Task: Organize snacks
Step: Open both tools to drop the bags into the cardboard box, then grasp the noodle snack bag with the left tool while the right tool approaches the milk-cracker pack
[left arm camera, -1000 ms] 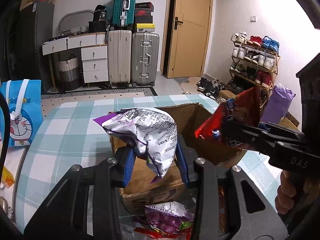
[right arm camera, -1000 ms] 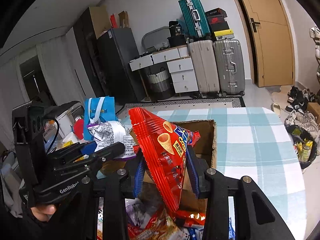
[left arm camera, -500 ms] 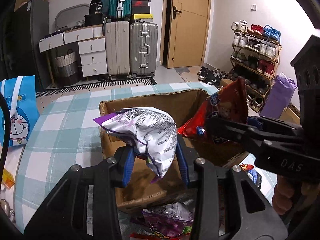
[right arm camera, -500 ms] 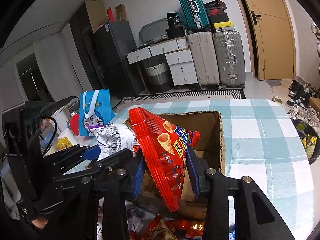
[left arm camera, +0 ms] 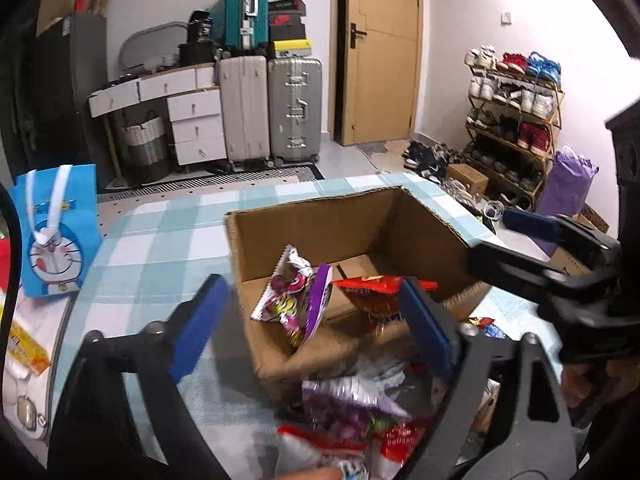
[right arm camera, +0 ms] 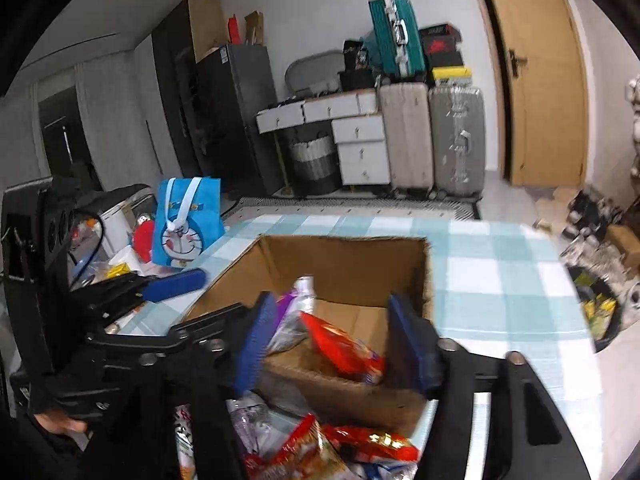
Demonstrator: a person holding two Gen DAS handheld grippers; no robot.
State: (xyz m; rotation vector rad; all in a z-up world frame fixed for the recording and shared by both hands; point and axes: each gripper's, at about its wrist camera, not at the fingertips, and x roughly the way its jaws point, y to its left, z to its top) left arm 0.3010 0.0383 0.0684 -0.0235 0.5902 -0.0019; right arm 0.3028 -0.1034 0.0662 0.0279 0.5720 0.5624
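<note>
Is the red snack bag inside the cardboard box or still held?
Inside. The red snack bag lies in the cardboard box beside a purple bag; the right gripper is open, empty.

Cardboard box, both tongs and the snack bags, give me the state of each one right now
Cardboard box: open on top, upright on the checked table.
Left tongs: open, empty.
Right tongs: open, empty.
Purple bag: inside the box, standing on end.
Red bag: inside the box, tilted.
Loose snack bags: piled outside the box on its near side.
Door: closed.
</note>
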